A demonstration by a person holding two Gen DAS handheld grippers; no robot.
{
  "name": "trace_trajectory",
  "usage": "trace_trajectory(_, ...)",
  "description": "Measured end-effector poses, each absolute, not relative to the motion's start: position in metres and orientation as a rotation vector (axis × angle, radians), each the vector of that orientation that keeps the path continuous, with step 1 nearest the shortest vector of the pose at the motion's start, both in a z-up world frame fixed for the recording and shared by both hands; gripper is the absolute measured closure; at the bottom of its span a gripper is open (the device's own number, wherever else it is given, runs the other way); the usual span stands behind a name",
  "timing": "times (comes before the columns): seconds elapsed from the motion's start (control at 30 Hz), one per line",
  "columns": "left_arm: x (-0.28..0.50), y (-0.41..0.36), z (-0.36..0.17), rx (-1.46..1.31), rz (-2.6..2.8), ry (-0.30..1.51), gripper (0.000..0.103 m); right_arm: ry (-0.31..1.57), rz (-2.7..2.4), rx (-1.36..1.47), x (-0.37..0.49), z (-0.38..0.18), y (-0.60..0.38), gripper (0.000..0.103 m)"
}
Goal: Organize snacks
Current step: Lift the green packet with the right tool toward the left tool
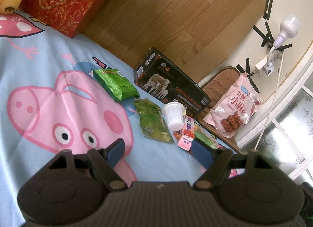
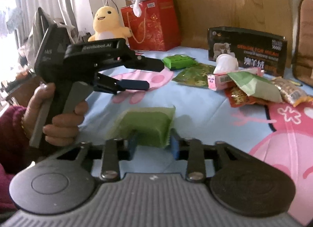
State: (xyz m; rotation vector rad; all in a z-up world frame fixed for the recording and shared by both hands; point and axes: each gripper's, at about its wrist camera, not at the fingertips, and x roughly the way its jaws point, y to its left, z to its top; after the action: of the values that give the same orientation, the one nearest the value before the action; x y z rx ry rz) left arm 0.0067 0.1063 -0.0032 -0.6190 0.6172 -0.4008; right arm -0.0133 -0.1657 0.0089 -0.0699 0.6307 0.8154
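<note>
My right gripper [image 2: 155, 144] is shut on a pale green snack packet [image 2: 148, 123], which is blurred and held just above the blue cartoon bedsheet [image 2: 205, 119]. To its left a hand holds my left gripper [image 2: 154, 74] level, open and empty; in its own view the left gripper [image 1: 159, 148] hovers over the sheet. Beyond lie a bright green packet [image 1: 115, 84], a crumpled green bag [image 1: 152, 121], a white cup [image 1: 173, 115] and a pink box [image 1: 186, 133]. At the right a light green packet [image 2: 254, 84] lies over a red packet [image 2: 240, 96], next to a bag of nuts [image 2: 289, 92].
A black box [image 1: 172, 88] stands against the wooden headboard [image 1: 176, 12]. A red gift bag [image 2: 154, 23] and a yellow plush toy [image 2: 107, 23] sit at the bed's far corner. A pink snack bag [image 1: 234, 105] rests on a chair [image 1: 219, 82] beside the bed.
</note>
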Motion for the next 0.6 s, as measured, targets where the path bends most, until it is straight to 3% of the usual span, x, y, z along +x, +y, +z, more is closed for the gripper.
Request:
trace_trajectory(0.1,0.007,0.106,-0.003,-0.619,-0.4,0.617,0.025,0.619,0.818,-0.088,-0.016,0.01,-0.163,0.079)
trace_trajectory(0.6,0.008,0.106,-0.004,-0.622,-0.406,0.618,0.024,0.55,0.866,-0.061,-0.012,0.025,-0.145,0.079)
